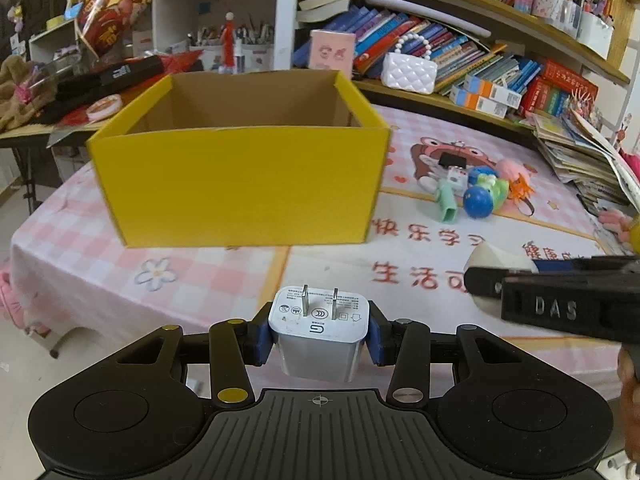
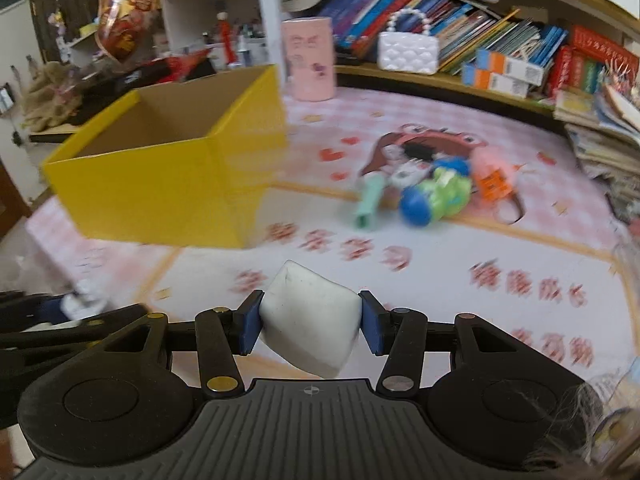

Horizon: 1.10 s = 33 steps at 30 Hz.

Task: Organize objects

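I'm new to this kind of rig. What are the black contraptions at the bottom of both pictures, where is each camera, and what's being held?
Each picture comes from a camera on a hand-held claw, looking forward along its two fingers; a person holds one claw in each hand. The left claw grips a white plug-in charger, prongs up. The right claw pinches a soft white block. Ahead, on a pink checked tablecloth, stand an open yellow cardboard box and a small heap of toys. Bookshelves run behind.
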{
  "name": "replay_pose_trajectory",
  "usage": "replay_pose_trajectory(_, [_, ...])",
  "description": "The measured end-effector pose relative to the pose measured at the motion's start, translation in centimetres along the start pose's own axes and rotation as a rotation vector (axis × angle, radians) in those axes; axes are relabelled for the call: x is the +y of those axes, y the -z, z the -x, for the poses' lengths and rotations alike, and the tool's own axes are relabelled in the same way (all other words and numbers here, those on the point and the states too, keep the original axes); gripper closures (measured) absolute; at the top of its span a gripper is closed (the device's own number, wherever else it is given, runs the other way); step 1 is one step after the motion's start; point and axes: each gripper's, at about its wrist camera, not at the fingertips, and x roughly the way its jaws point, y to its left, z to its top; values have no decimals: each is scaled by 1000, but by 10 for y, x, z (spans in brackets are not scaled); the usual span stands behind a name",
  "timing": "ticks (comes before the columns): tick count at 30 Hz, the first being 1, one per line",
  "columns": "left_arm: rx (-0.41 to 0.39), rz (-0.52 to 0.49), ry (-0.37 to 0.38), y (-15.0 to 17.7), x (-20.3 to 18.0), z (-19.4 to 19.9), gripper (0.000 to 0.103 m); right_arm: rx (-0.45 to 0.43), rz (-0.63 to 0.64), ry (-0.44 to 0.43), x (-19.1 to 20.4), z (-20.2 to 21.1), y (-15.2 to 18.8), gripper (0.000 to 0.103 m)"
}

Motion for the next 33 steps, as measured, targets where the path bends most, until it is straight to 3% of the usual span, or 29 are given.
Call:
replay_pose_trajectory(9, [-22, -5, -11, 13, 38, 24, 60, -1, 78, -9, 57, 8, 17, 56])
replay_pose_trajectory(33, [-55, -76, -12, 40, 108, 70, 60, -16, 21, -28, 145, 24, 53, 56])
